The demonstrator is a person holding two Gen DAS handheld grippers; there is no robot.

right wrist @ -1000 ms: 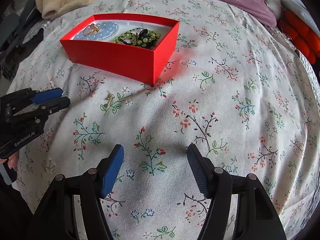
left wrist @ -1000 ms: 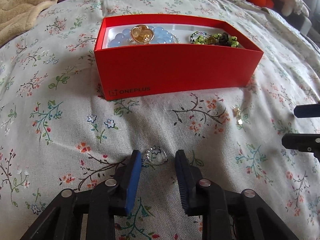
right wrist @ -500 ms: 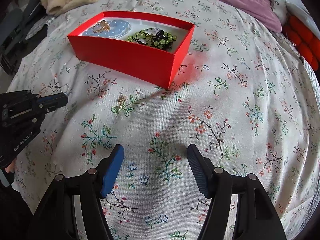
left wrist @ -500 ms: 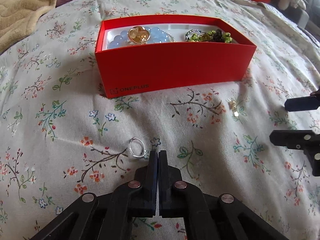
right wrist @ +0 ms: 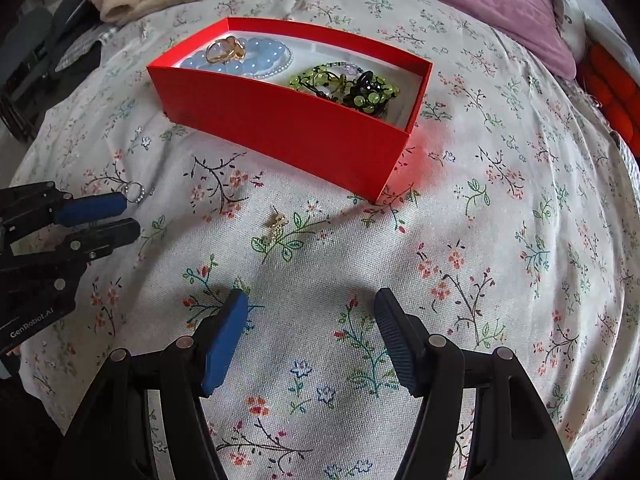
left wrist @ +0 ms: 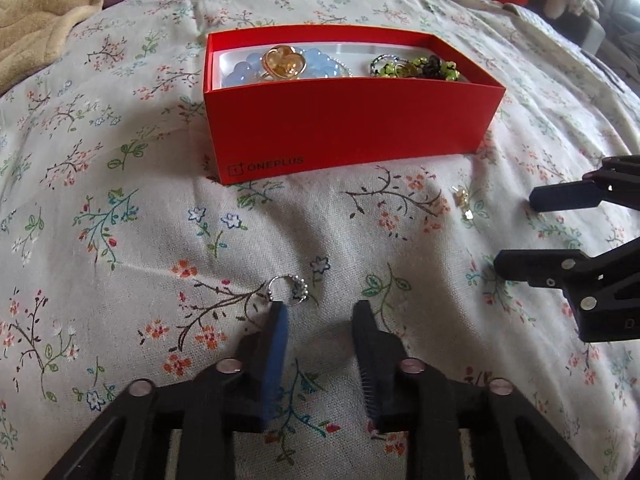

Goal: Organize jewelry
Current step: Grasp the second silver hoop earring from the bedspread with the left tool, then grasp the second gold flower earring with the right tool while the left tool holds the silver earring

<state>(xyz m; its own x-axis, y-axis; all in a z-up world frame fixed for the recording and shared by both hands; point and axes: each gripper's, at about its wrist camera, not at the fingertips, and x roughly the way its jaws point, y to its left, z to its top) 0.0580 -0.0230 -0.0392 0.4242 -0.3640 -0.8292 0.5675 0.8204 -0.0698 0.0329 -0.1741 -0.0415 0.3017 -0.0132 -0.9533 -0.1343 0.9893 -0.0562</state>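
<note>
Your left claw [left wrist: 320,316] is opening – the silver ring [left wrist: 287,289] lies on the bedspread [left wrist: 120,240] at its left fingertip, ungripped. The gold earring [right wrist: 279,221] lies below the red box [right wrist: 288,120]. Your right claw [right wrist: 310,308] hangs wide apart – empty.

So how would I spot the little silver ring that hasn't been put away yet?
Find the red box on the flowered bedspread. In front of it, near the blue-padded tip of the left gripper, lies the silver ring, outside the opening jaws. Unlike the gold earring lying further right, it is a thin silver hoop edged with tiny sparkling beads.
</note>
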